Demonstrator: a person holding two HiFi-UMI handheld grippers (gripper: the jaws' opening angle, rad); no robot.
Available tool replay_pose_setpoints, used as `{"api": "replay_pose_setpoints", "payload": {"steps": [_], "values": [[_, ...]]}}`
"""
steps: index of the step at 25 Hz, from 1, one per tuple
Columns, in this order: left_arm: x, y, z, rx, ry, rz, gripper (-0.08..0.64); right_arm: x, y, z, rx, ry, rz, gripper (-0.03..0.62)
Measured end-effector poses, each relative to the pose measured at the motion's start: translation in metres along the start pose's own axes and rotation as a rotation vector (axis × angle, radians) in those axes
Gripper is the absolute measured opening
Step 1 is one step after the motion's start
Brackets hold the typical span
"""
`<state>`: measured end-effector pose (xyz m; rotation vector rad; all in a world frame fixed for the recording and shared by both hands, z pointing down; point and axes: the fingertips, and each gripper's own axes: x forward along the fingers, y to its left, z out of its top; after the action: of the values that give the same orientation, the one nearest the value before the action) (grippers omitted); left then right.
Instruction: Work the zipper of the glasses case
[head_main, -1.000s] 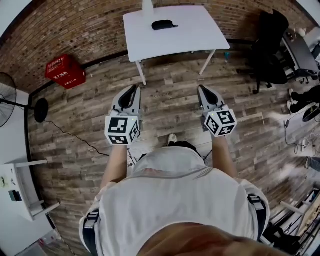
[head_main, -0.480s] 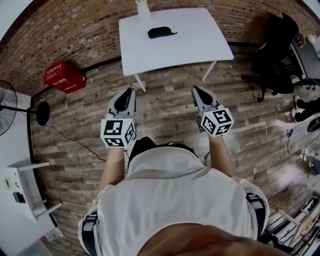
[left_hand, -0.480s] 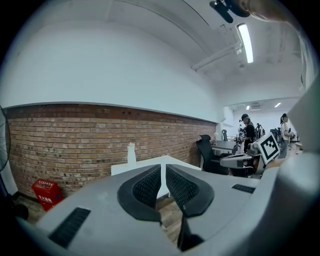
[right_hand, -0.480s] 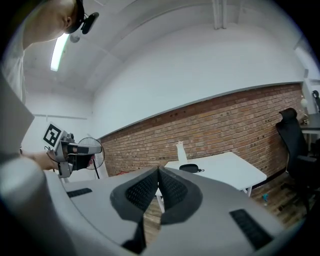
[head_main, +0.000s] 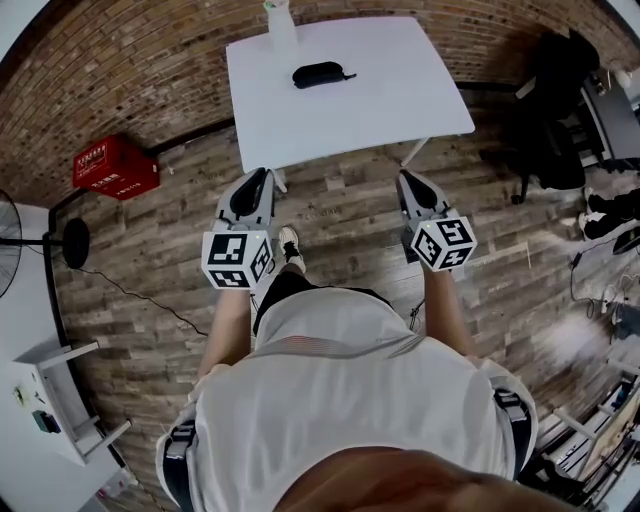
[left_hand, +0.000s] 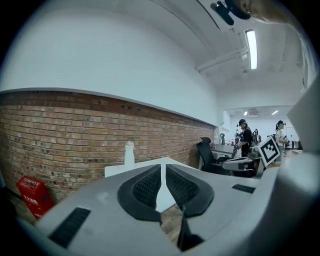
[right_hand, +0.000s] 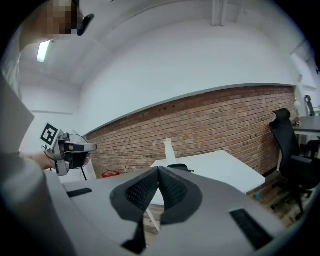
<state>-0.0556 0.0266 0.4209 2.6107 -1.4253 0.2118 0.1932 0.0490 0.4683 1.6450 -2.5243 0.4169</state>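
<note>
The black glasses case (head_main: 322, 74) lies shut on the white table (head_main: 400, 95), toward its far left; the right gripper view shows the case (right_hand: 179, 166) just past the jaw tips. Both grippers are held out over the wood floor, short of the table's near edge and well apart from the case. My left gripper (head_main: 262, 176) is shut with nothing between its pads (left_hand: 150, 186). My right gripper (head_main: 406, 180) is likewise shut and empty, its pads (right_hand: 170, 189) meeting at the tips.
A white bottle (head_main: 280, 20) stands at the table's far left corner. A red crate (head_main: 110, 167) sits by the brick wall at left, with a fan (head_main: 70, 240) near it. A black office chair (head_main: 555, 100) stands right of the table. People stand far off (left_hand: 246, 135).
The person has stepped toward the table, which now sits closer and larger in the head view. Both grippers travelled forward with the body and stayed shut.
</note>
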Motion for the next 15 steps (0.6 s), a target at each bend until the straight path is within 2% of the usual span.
{"api": "replay_pose_setpoints", "payload": {"steps": [8,15], "values": [[0.077,0.094,0.023,-0.005,0.011,-0.092,0.038,0.117,0.015,0.041,-0.028,0.016,-0.043,0.052],[0.129,0.176,0.029,-0.027,0.02,-0.125,0.038,0.202,0.025,0.055,-0.056,0.057,-0.067,0.052]]}}
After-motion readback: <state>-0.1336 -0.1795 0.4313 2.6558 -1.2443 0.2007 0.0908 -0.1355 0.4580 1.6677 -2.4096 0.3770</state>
